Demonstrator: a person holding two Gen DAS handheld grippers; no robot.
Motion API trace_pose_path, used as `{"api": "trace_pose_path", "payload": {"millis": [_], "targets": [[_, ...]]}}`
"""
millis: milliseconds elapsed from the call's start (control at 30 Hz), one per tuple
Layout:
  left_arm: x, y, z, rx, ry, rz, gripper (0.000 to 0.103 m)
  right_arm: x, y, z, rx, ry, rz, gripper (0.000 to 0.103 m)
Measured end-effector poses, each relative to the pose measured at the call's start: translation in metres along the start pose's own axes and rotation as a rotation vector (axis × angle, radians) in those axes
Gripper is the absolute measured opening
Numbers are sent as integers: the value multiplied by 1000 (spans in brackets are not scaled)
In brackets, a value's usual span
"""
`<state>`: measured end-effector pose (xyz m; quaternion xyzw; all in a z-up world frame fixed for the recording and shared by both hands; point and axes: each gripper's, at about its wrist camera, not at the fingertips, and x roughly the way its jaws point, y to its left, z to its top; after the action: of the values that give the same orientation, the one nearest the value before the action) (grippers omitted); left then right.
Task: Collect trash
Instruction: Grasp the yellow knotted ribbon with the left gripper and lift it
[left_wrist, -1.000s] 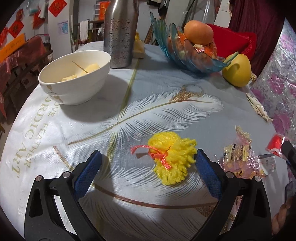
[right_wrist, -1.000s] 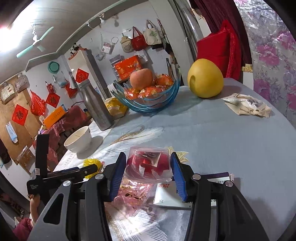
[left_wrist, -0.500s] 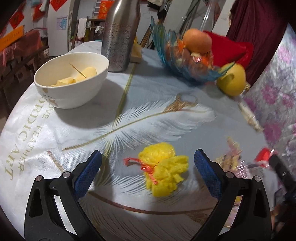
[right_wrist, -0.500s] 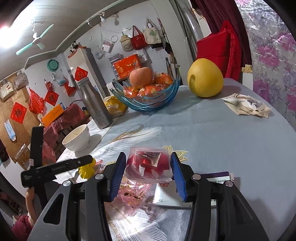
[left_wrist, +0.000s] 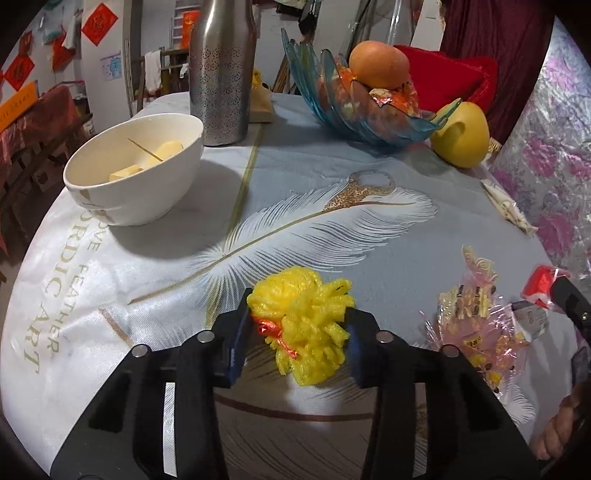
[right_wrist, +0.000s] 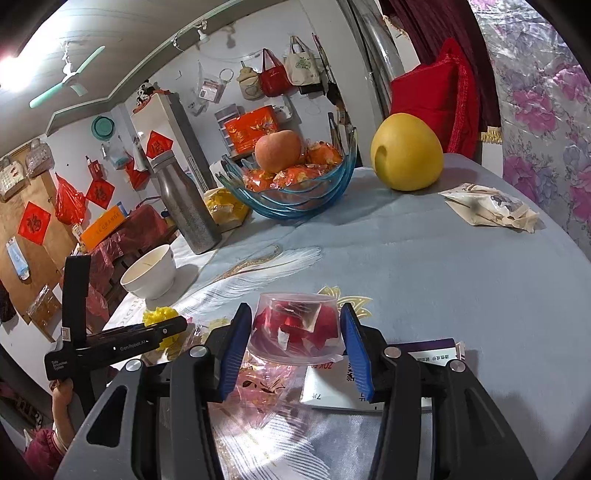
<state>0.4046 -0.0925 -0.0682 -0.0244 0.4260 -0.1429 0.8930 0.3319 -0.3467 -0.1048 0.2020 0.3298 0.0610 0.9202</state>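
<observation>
My left gripper (left_wrist: 295, 332) is shut on a yellow foam fruit net (left_wrist: 306, 317) tied with a red strip, down at the tablecloth. The net also shows in the right wrist view (right_wrist: 160, 317), beside the left gripper (right_wrist: 177, 325). My right gripper (right_wrist: 295, 339) is shut on an upturned clear plastic cup with red wrappers inside (right_wrist: 295, 328). That cup shows red at the right edge of the left wrist view (left_wrist: 541, 286). A pink-and-yellow cellophane wrapper (left_wrist: 476, 321) and a white-purple paper box (right_wrist: 380, 380) lie under the right gripper.
A white bowl with food pieces (left_wrist: 133, 173), a steel bottle (left_wrist: 221, 70), a blue glass fruit bowl (left_wrist: 362, 107) and a yellow pomelo (left_wrist: 461, 133) stand on the round table. A crumpled beige packet (right_wrist: 491, 208) lies near the right table edge.
My left gripper has moved forward around the yellow net and closed on it. The right gripper has stayed still, holding the cup.
</observation>
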Motion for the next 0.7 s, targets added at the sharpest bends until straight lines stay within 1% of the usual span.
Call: {"api": "trace_pose_path", "payload": {"millis": [33, 167, 300, 400, 533, 700], "targets": [[-3, 0, -1, 4, -9, 8, 42, 0, 0, 0, -1, 1, 1, 49], [-16, -5, -10, 48, -55, 79, 42, 0, 0, 0, 0, -1, 1, 49], [-25, -13, -19, 80, -63, 102, 42, 1, 0, -1, -3, 3, 2, 49], [-29, -19, -26, 107, -73, 134, 42, 4, 1, -2, -8, 12, 1, 49], [-39, -23, -29, 124, -117, 171, 42, 5, 3, -2, -23, 14, 0, 49], [-56, -33, -33, 165, -210, 211, 42, 5, 5, -2, -39, 16, 1, 49]]}}
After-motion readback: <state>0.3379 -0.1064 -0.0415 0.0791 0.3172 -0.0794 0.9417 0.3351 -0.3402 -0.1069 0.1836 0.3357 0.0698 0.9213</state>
